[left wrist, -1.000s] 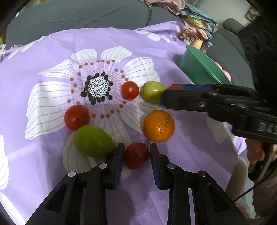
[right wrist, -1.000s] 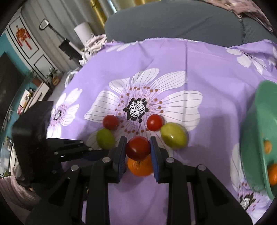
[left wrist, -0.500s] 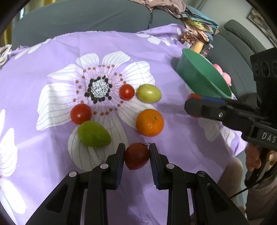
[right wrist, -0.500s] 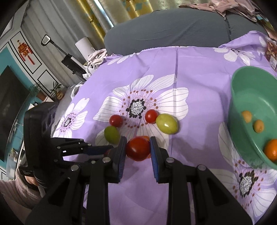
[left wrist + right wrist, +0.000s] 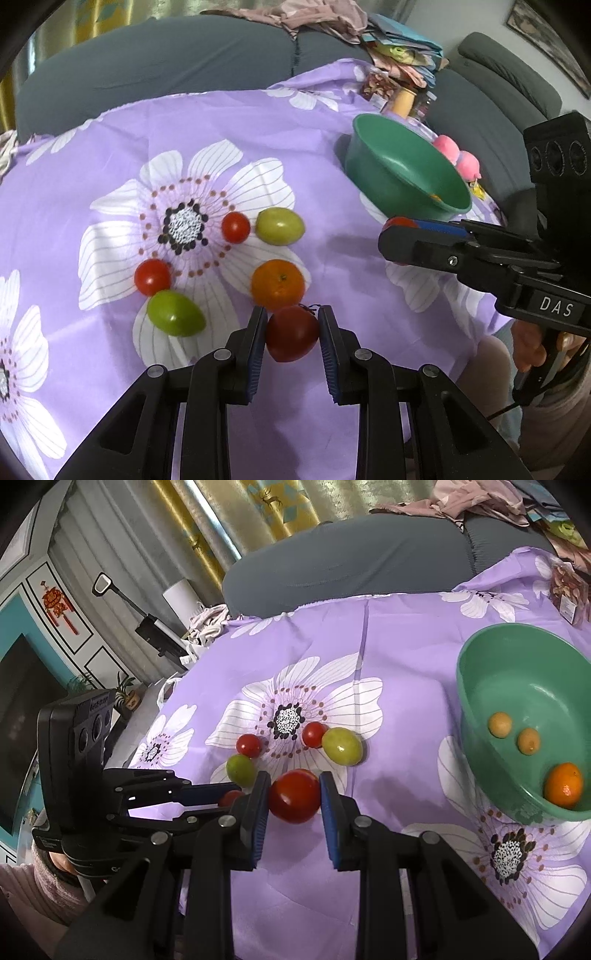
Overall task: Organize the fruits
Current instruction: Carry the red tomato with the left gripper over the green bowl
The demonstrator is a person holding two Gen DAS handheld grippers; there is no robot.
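The orange lies just beyond the left gripper's fingers; the bowl sits far right.

the white letters "das" stand on the black plastic handle body of the right gripper, in the left wrist view. small print on the black camera block is too blurred to read.

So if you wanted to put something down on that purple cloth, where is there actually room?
Bare cloth lies between the green bowl and the fruit cluster, and along the far side toward the grey sofa. It is crowded around the big printed flower, where two small tomatoes, two green fruits and an orange sit close together.
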